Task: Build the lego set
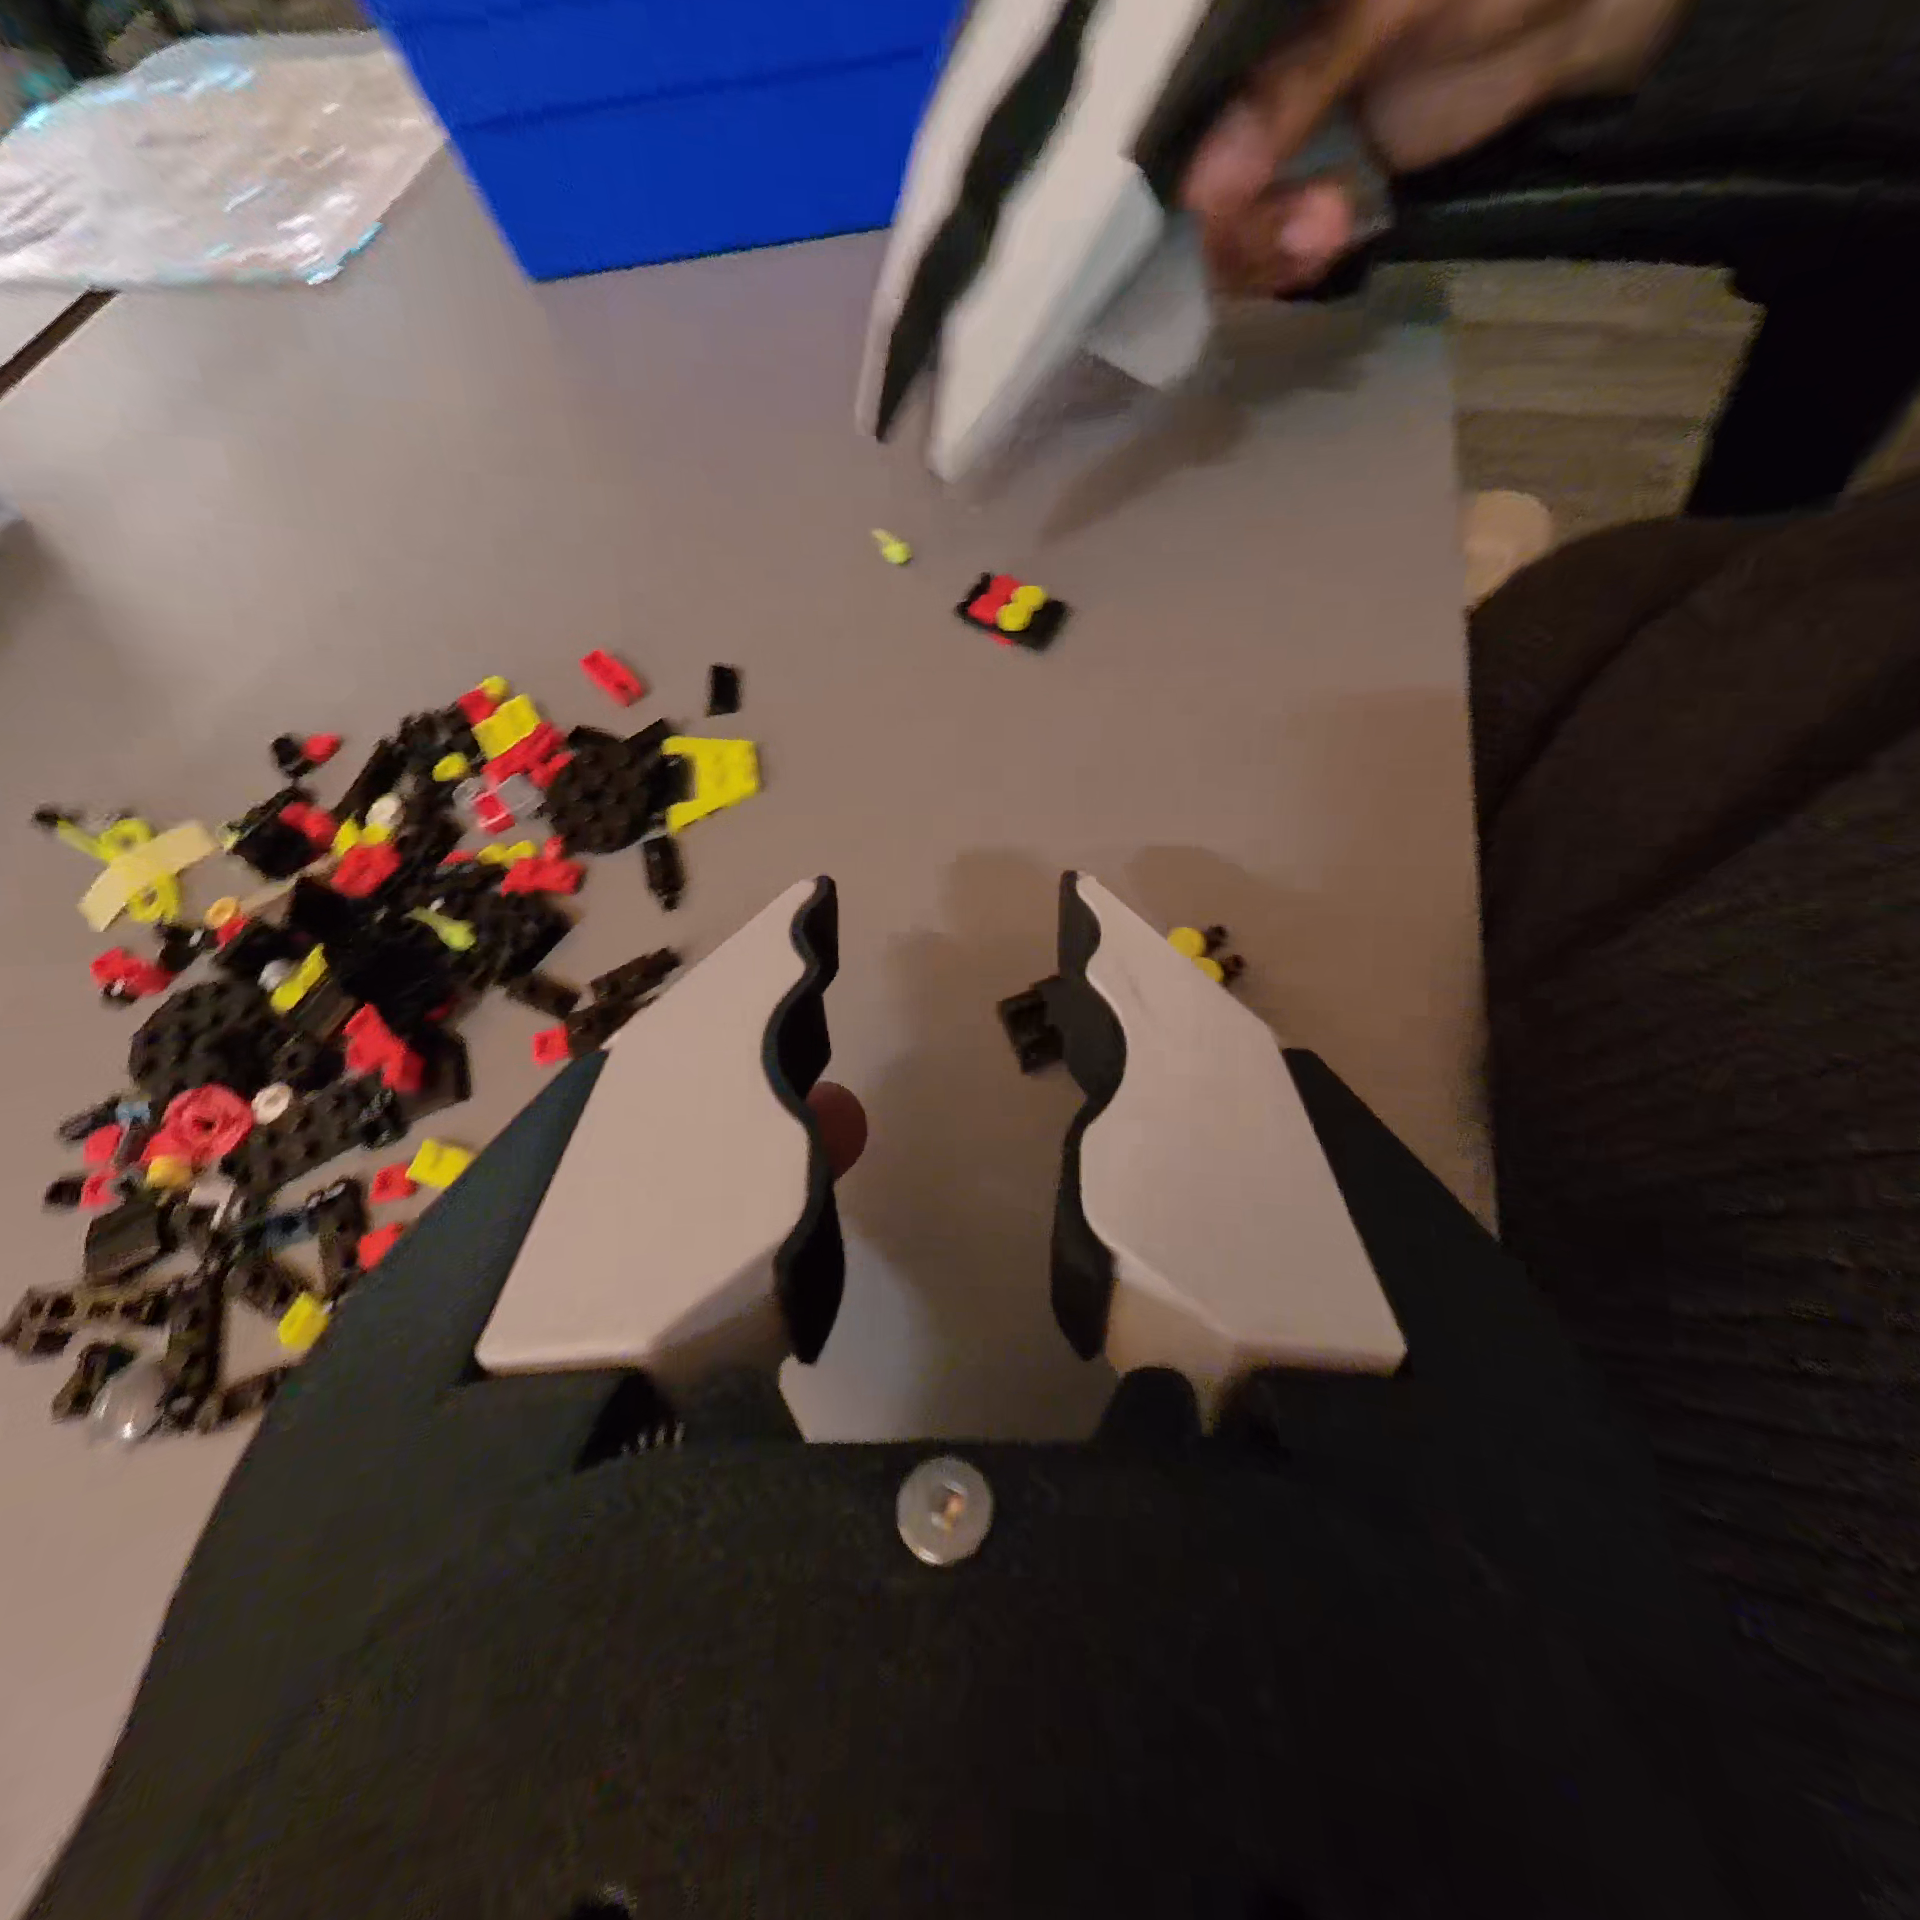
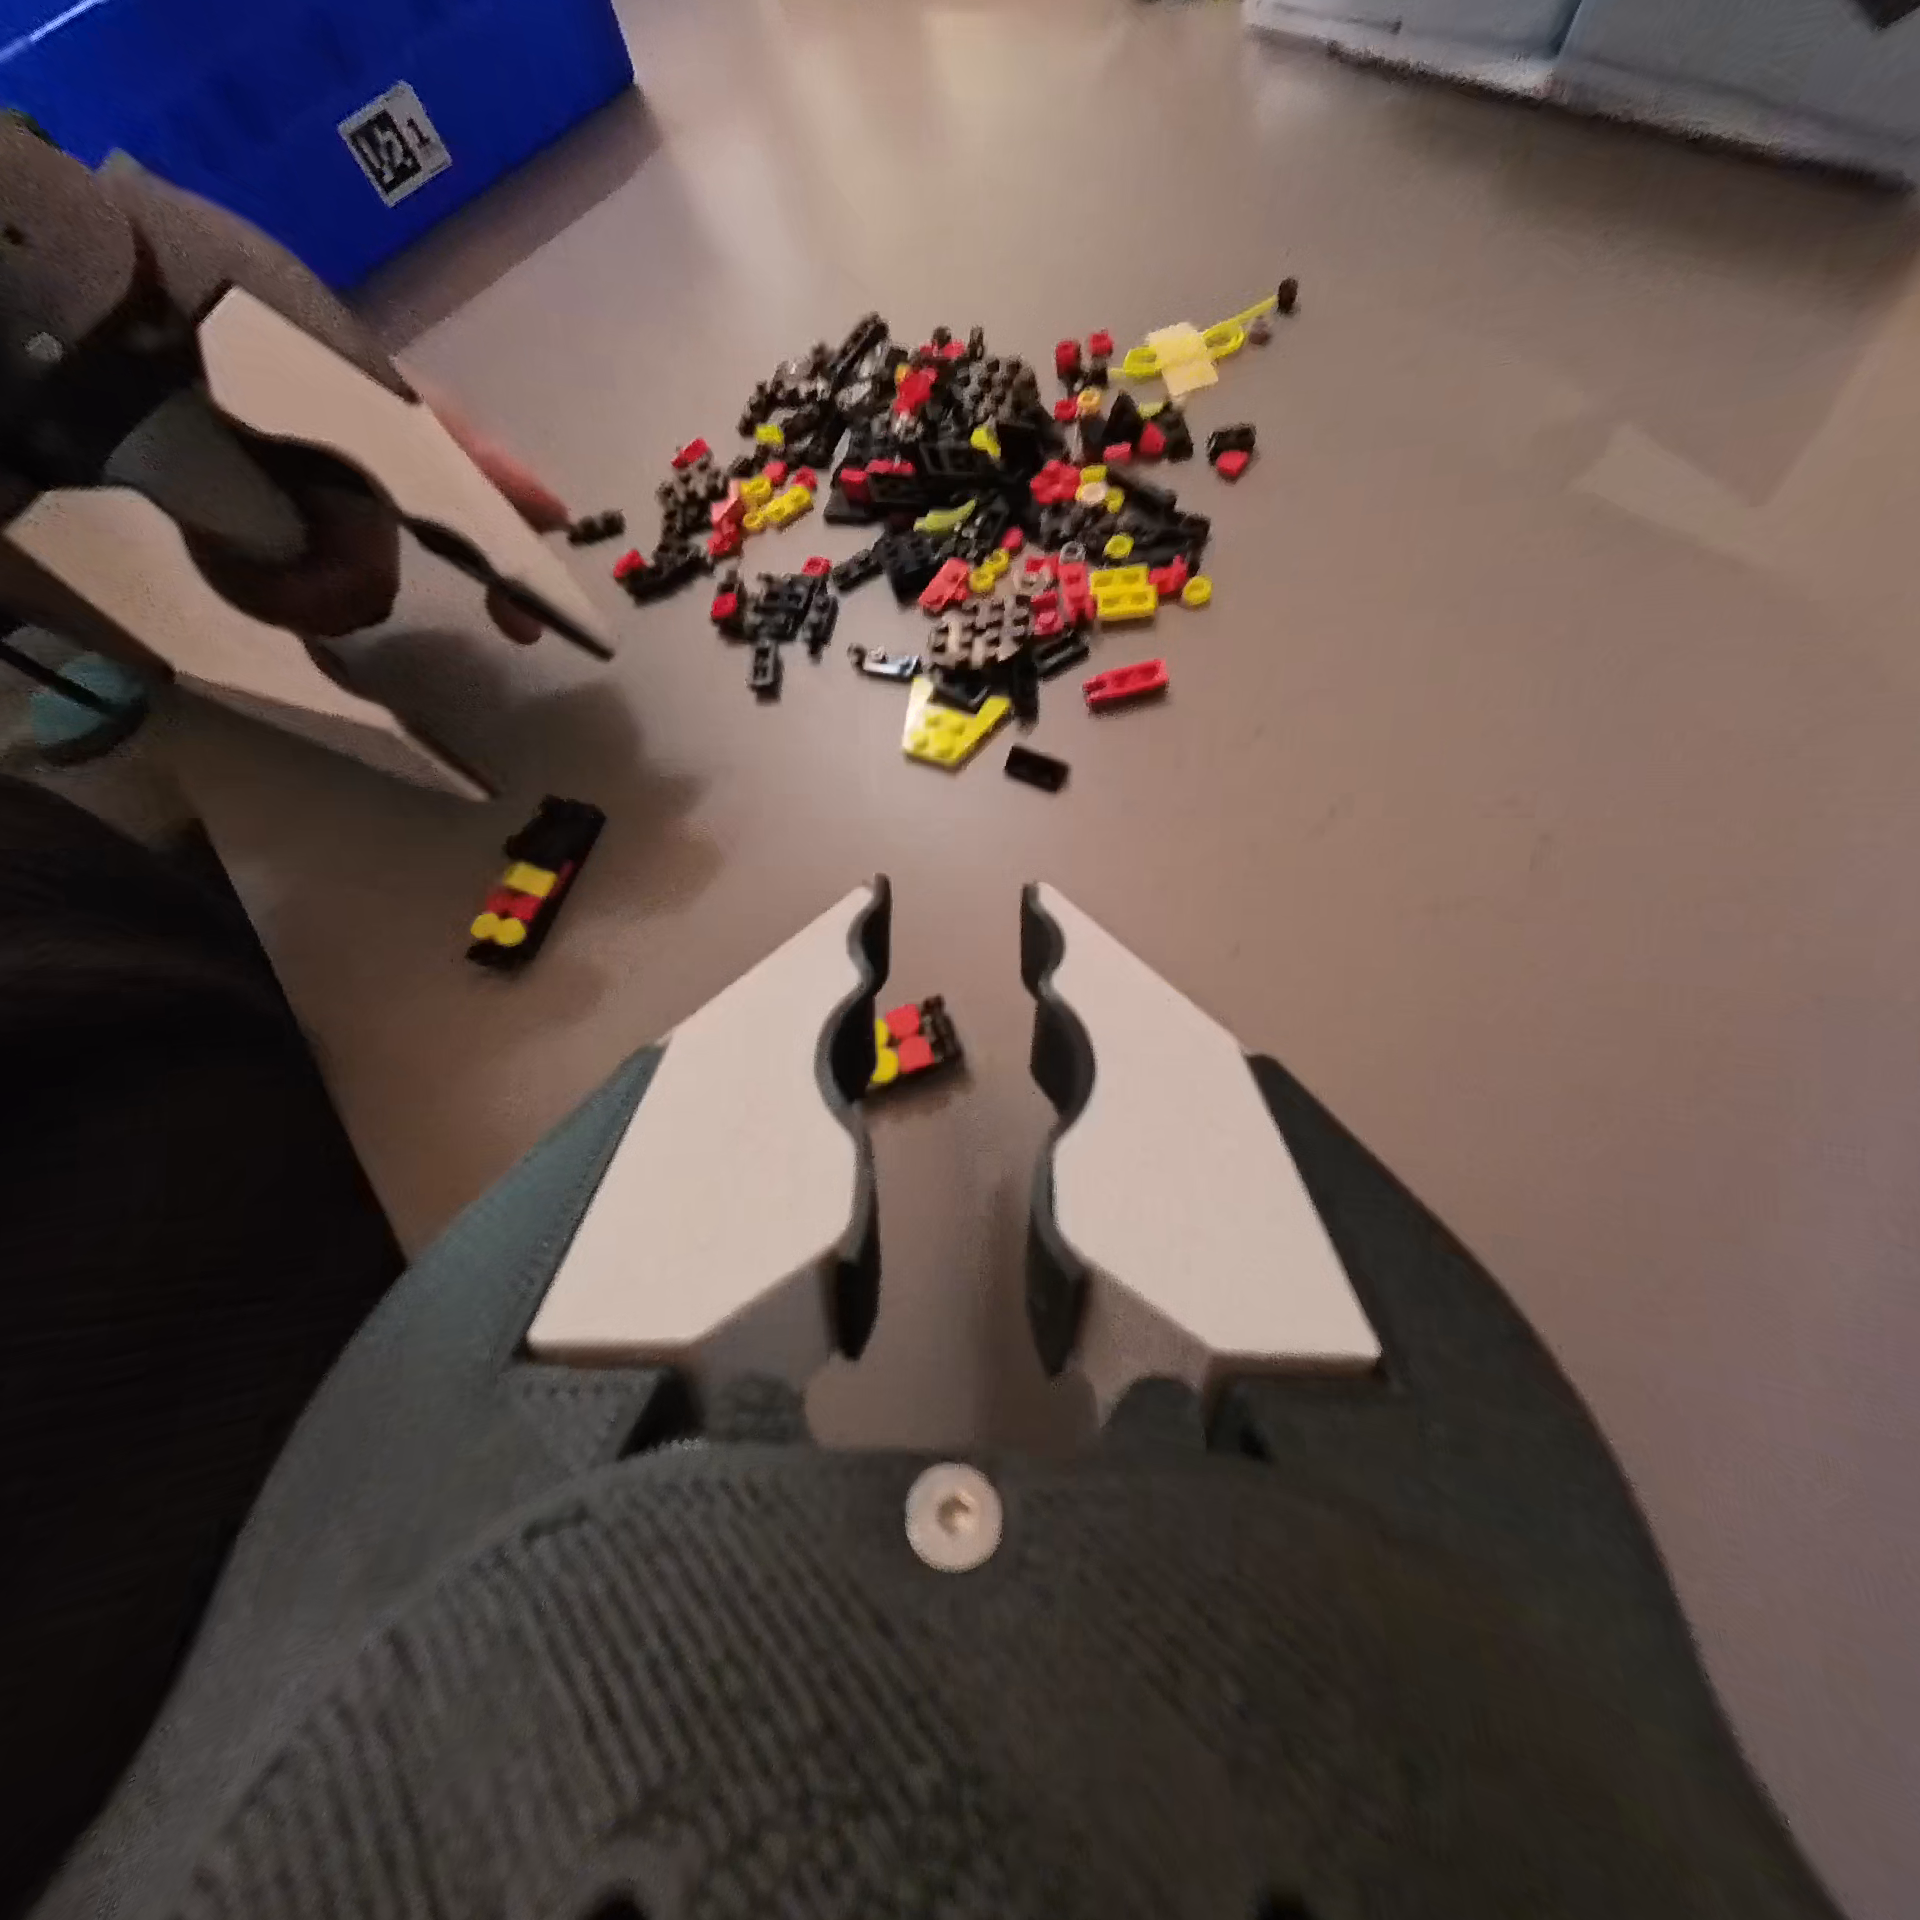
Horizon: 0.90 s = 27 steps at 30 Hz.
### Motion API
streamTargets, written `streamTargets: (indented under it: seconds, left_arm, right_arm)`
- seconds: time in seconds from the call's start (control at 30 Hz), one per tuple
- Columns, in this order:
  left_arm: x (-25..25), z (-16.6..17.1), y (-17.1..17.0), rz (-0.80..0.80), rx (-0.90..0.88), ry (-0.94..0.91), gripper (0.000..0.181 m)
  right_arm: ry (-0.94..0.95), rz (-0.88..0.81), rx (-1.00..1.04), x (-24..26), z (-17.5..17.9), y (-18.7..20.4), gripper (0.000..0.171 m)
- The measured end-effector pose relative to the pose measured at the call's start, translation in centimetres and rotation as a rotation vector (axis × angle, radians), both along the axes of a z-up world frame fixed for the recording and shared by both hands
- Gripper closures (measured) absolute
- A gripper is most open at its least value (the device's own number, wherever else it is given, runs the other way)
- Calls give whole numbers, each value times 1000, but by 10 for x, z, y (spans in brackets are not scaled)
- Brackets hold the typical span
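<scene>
Low in the right wrist view, the right gripper (image 2: 954, 894) hangs with its jaws moderately parted and nothing between them; under them, against the left finger, a small assembly (image 2: 914, 1041) of black, red and yellow lies on the table (image 2: 1455, 935). A second, longer assembly (image 2: 532, 881) lies at centre left of that frame, just below the left gripper (image 2: 551, 717), which enters from the left edge. In its own view the left gripper (image 1: 948, 883) is open wider and holds nothing, though a small black piece (image 1: 1031, 1029) sits at its right finger; touching or merely behind, I cannot tell. The build looks early: two sub-assemblies done, most parts unused. The next move probably calls for closing squarely on the small assembly without tipping it, then mating it to the other. Farther off, the loose pile (image 2: 966, 520) fills the frame's upper middle. At upper left stands a blue bin (image 2: 260, 114); its contents are hidden.
</scene>
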<state>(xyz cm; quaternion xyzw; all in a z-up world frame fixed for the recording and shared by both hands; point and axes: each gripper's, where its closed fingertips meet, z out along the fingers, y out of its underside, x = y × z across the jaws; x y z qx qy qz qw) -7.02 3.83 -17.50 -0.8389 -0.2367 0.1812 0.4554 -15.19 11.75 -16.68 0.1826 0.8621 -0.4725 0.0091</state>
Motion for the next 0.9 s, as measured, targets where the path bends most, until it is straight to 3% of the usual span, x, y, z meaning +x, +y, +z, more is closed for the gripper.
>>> streamTargets:
  seconds: [0.13, 0.23, 0.33, 0.63, 0.9]
  left_arm:
    - [20, -8, 16, -119, -57, 31, 137]
    - [25, -18, 16, -145, -100, 1, 136]
    - [29, -24, 15, -168, -115, -29, 134]
    - [32, -34, 12, -185, -184, -45, 139]
    - [22, -38, 3, -123, -217, -39, 152]
  right_arm:
    - [285, -49, -47, -17, 37, 8, 154]
    - [356, -55, 52, -21, 29, 19, 157]
    - [371, 3, 113, -15, 21, 17, 171]
    - [362, 172, 361, 2, -27, 24, 171]
    - [404, 97, 395, -10, -36, 21, 171]
